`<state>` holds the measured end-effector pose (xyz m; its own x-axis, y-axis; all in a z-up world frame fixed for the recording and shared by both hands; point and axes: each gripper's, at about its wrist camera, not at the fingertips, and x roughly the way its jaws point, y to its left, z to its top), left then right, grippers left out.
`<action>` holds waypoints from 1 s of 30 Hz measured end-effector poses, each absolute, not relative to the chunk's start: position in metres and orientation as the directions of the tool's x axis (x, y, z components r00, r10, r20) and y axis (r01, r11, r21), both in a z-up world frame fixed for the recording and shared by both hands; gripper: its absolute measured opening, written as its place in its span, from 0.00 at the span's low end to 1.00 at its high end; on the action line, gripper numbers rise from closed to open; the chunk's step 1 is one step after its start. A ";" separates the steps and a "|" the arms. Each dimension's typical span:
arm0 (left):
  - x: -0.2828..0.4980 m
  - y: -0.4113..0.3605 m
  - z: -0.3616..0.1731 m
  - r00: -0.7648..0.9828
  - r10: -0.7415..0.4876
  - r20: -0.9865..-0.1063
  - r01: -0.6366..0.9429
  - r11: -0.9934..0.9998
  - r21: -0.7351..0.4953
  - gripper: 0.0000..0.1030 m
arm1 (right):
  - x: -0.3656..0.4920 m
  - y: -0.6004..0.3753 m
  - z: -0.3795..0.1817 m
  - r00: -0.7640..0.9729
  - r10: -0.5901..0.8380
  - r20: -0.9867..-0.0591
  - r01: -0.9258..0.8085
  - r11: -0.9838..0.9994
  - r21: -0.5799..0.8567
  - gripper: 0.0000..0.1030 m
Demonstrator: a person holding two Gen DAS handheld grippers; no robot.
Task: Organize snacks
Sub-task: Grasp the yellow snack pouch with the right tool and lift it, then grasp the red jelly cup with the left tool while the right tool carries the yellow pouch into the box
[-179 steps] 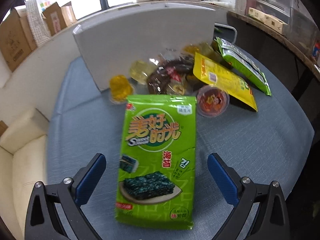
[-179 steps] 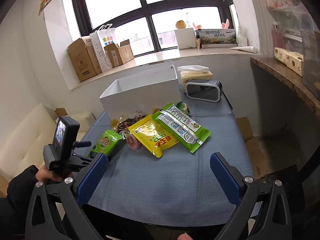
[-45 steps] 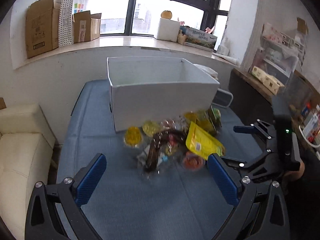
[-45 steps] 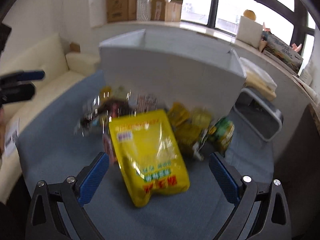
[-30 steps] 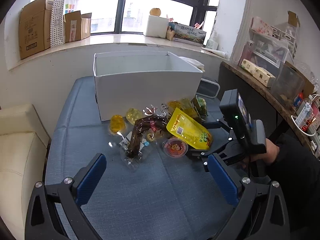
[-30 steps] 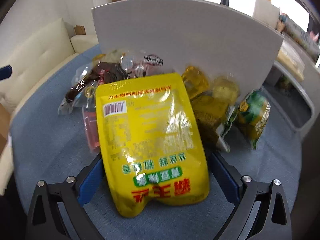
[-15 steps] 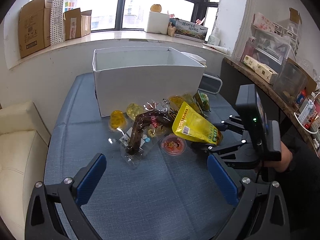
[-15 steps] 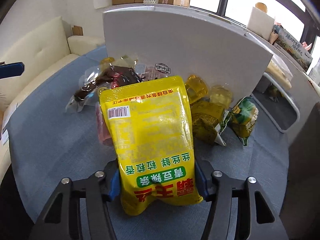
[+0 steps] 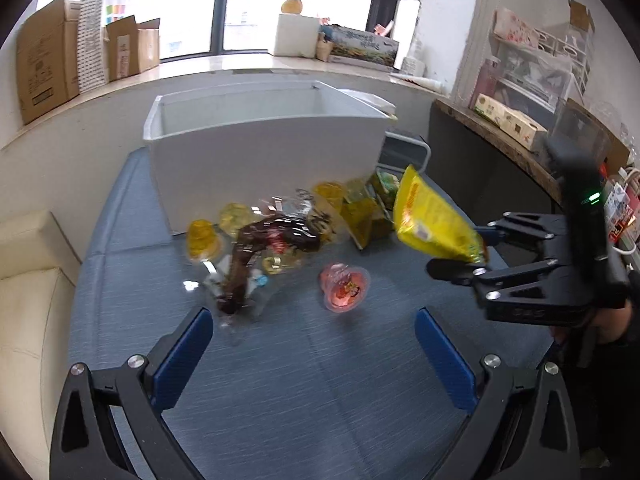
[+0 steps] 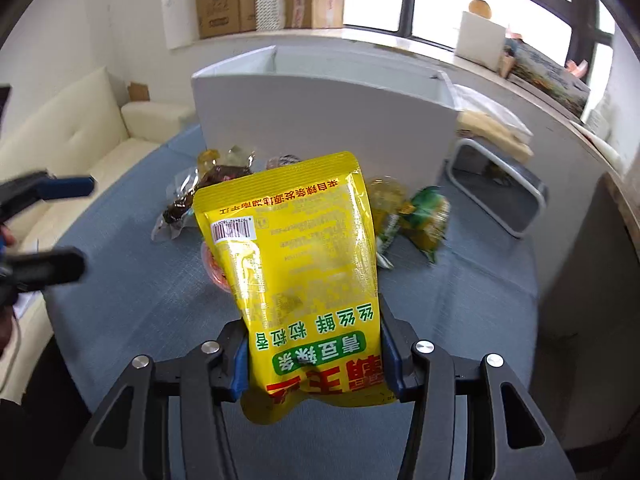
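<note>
A yellow snack bag (image 10: 296, 248) hangs lifted above the table, its bottom end between the blue pads of my right gripper (image 10: 314, 356), whose jaws are closing on it. From the left wrist view, that bag (image 9: 432, 220) tilts up at the right. Behind it stands the white box (image 9: 264, 152). A pile of snacks lies in front of the box: a dark clear-wrapped pack (image 9: 272, 240), a red jelly cup (image 9: 344, 286), yellow jelly cups (image 9: 202, 236) and a green packet (image 10: 426, 216). My left gripper (image 9: 312, 332) hovers open over the blue tablecloth, nothing between its fingers.
A cream sofa (image 9: 24, 280) borders the table's left side. A grey-framed object (image 10: 504, 196) lies to the right of the box. A dark counter with a shelf (image 9: 520, 132) runs along the right. Cardboard boxes (image 9: 44, 64) sit on the windowsill.
My right gripper closed from wide open onto the yellow bag's bottom end and raised it off the pile. The left gripper shifted a little toward the snacks.
</note>
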<state>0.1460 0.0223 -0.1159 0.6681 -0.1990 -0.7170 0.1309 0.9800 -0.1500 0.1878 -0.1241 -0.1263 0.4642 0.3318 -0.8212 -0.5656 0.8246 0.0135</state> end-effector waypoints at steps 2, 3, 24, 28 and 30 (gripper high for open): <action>0.154 0.012 -0.121 0.660 -0.195 -0.725 0.135 0.981 -0.141 1.00 | 0.186 -0.137 -0.121 0.464 0.332 -0.821 -0.537 0.843 0.037 0.54; 0.158 0.007 -0.125 0.656 -0.187 -0.731 0.132 0.982 -0.133 1.00 | 0.183 -0.144 -0.118 0.470 0.333 -0.818 -0.518 0.854 0.051 0.54; 0.225 -0.036 -0.185 0.588 -0.053 -0.807 0.034 0.999 -0.041 0.54 | 0.175 -0.202 -0.124 0.486 0.328 -0.810 -0.372 0.916 0.147 0.54; 0.220 -0.031 -0.180 0.588 -0.071 -0.806 0.027 0.997 -0.068 0.48 | 0.176 -0.196 -0.126 0.482 0.336 -0.809 -0.386 0.910 0.148 0.54; 0.215 -0.028 -0.175 0.592 -0.081 -0.802 0.030 0.996 -0.079 0.48 | 0.176 -0.192 -0.126 0.480 0.342 -0.808 -0.394 0.907 0.150 0.54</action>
